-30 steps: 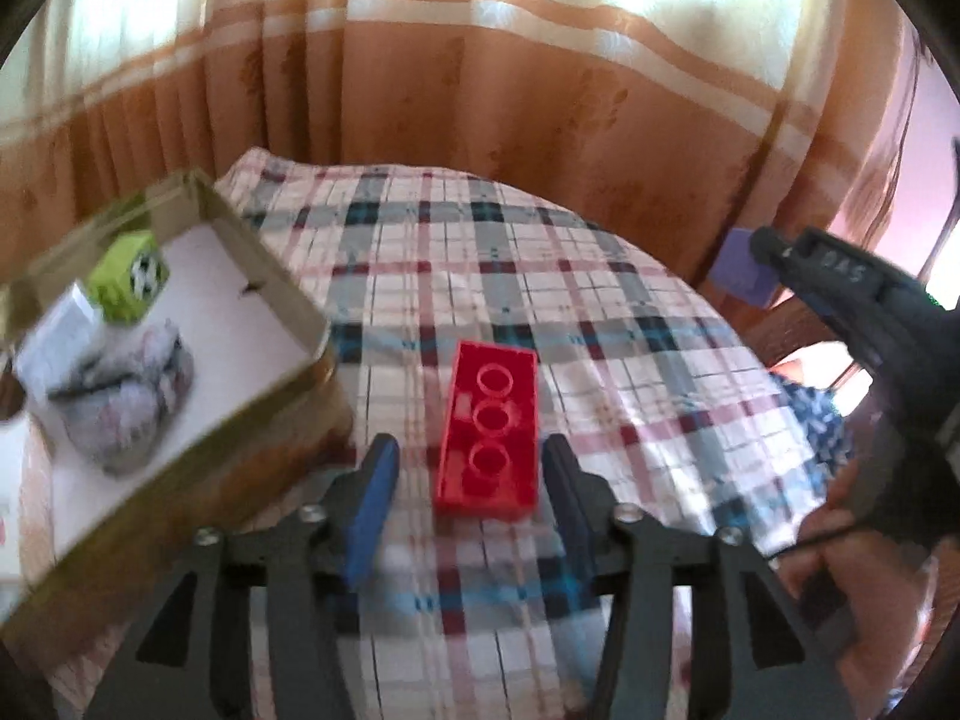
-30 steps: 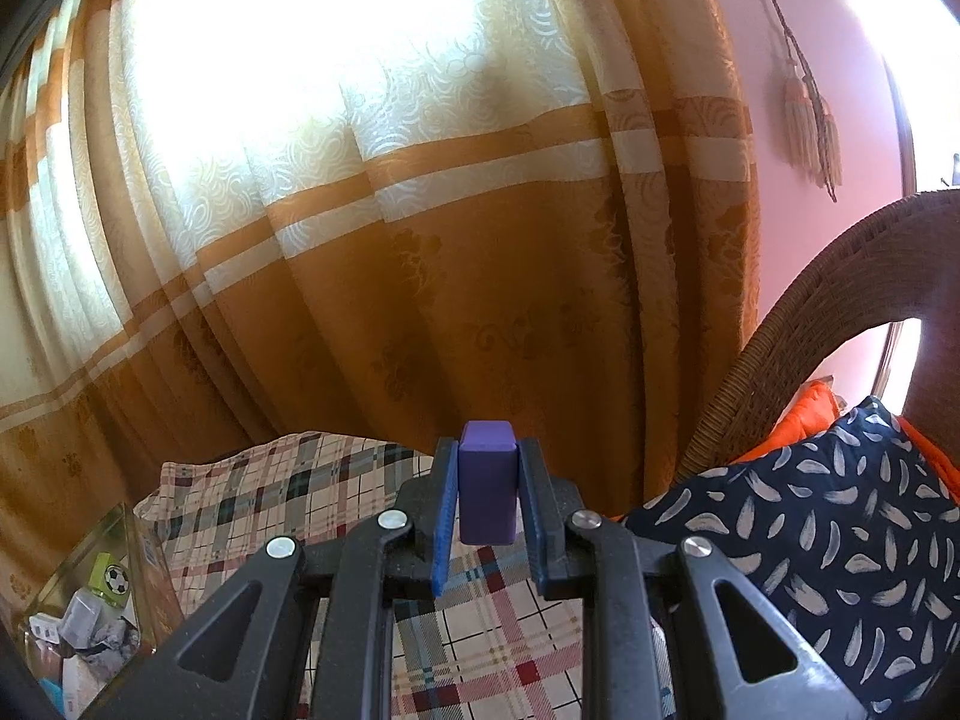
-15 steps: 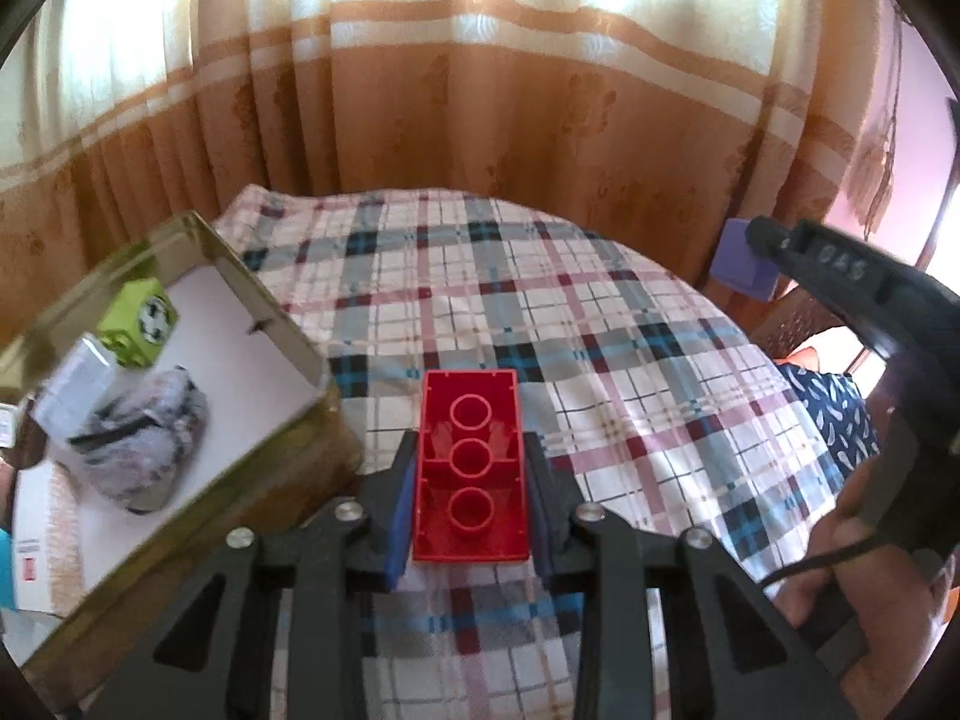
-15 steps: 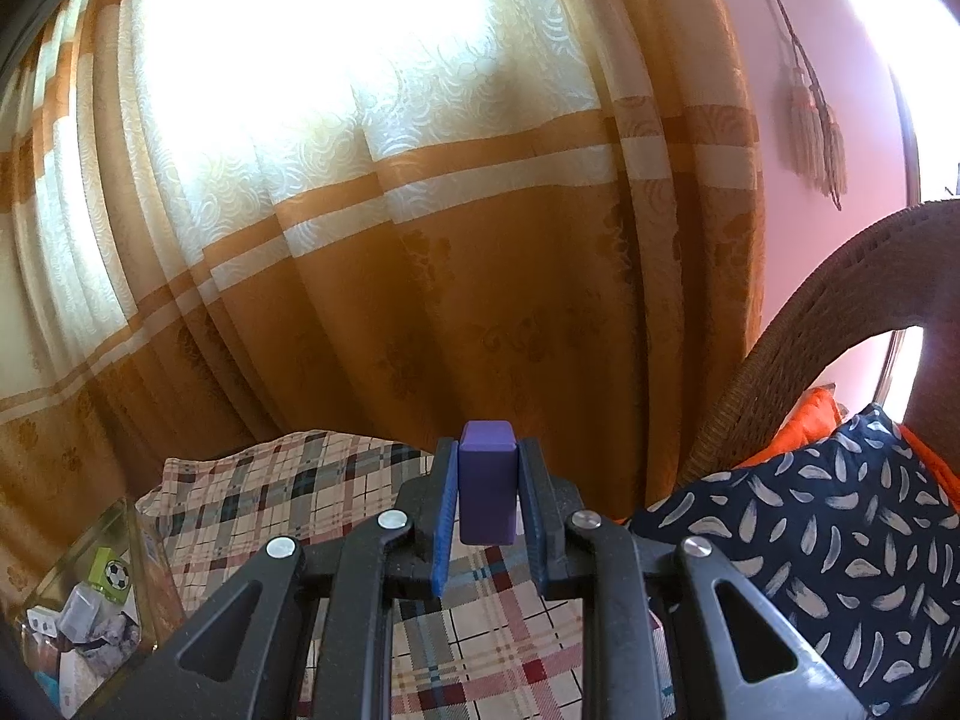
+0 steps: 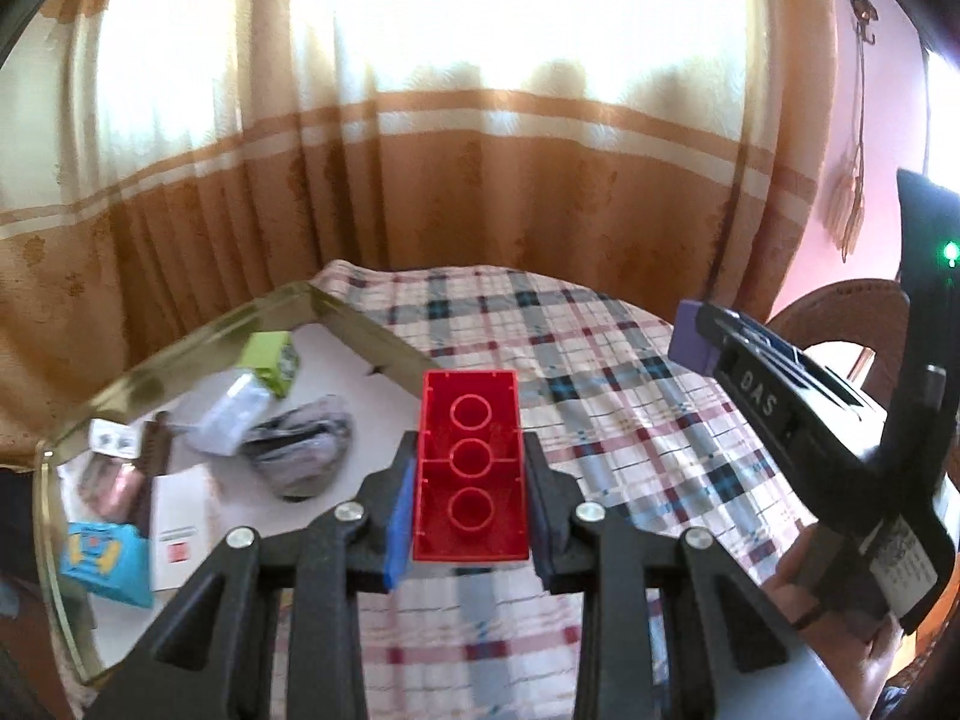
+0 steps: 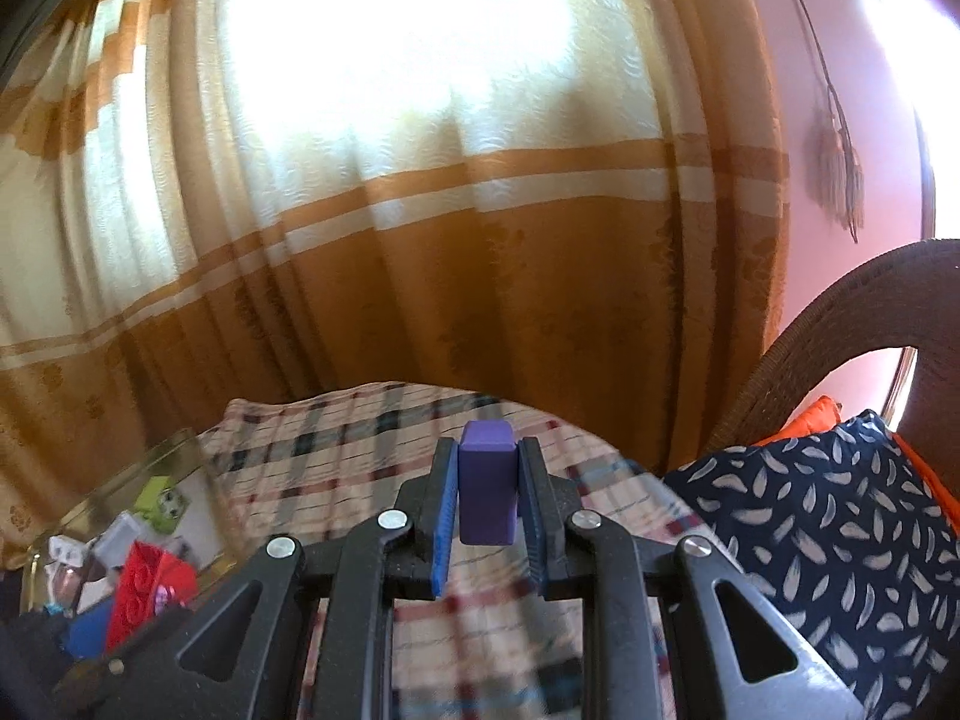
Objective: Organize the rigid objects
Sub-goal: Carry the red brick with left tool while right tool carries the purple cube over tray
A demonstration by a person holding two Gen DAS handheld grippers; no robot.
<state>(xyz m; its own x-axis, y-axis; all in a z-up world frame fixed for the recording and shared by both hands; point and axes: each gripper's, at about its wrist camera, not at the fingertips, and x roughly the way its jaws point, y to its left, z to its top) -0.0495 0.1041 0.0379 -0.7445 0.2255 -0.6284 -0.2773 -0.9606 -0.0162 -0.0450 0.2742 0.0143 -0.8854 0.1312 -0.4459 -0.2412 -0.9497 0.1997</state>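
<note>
My left gripper (image 5: 471, 468) is shut on a red brick (image 5: 470, 462), hollow side up, and holds it lifted above the plaid tablecloth (image 5: 600, 396), beside the right edge of the gold box (image 5: 336, 309). My right gripper (image 6: 485, 486) is shut on a purple block (image 6: 485, 489) and holds it in the air above the table's right side; it also shows in the left wrist view (image 5: 696, 339). The red brick also shows in the right wrist view (image 6: 144, 585).
The gold box holds a green cube (image 5: 273, 357), a grey crumpled bundle (image 5: 303, 450), a white packet (image 5: 231, 414), a blue card (image 5: 105, 558) and other small items. A curtain (image 5: 480, 180) hangs behind the table. A wicker chair (image 6: 840, 312) with a patterned cushion (image 6: 828, 540) stands at the right.
My left gripper closed on the red brick and lifted it off the cloth, tilting upward toward the box. My right gripper kept its hold on the purple block and shifted slightly.
</note>
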